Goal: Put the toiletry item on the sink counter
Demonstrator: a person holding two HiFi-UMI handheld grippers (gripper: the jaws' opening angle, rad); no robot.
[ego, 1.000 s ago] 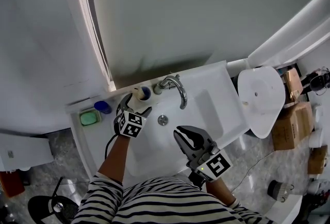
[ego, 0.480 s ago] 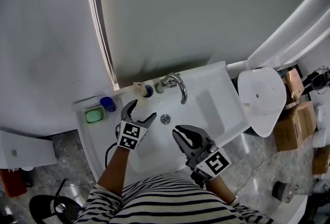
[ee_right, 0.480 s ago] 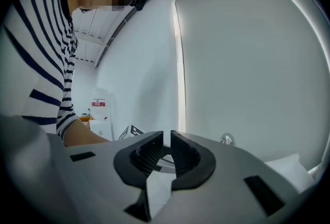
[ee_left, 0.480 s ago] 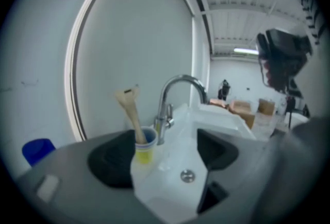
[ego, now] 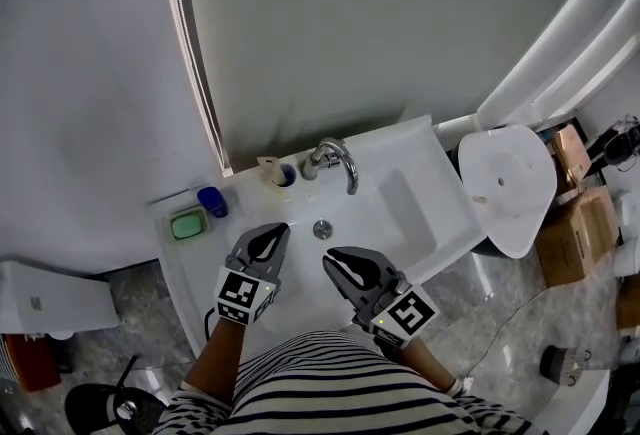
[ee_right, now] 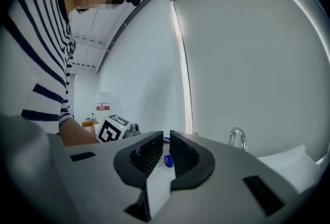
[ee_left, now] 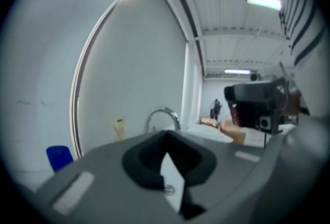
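Observation:
A small beige tube (ego: 268, 169) stands at the back of the white sink counter (ego: 410, 148), just left of the chrome faucet (ego: 338, 163). It also shows in the left gripper view as a beige tube (ee_left: 119, 127) beside the faucet (ee_left: 161, 115). My left gripper (ego: 272, 234) hovers over the basin's near left side, well clear of the tube. Its jaws have just been closing and now meet with nothing between them (ee_left: 165, 138). My right gripper (ego: 335, 259) hangs over the basin's front, shut and empty (ee_right: 165, 140).
A blue cup (ego: 211, 200) and a green soap dish (ego: 187, 224) sit on the counter's left end. The drain (ego: 321, 229) lies mid-basin. A white toilet (ego: 505, 188) and cardboard boxes (ego: 565, 233) stand to the right. A mirror with a light strip (ego: 195, 73) rises behind.
The left gripper pulled back from the tube toward the person and rose, going from wide open to shut, empty. The tube stays by the faucet. The right gripper drifted slightly left.

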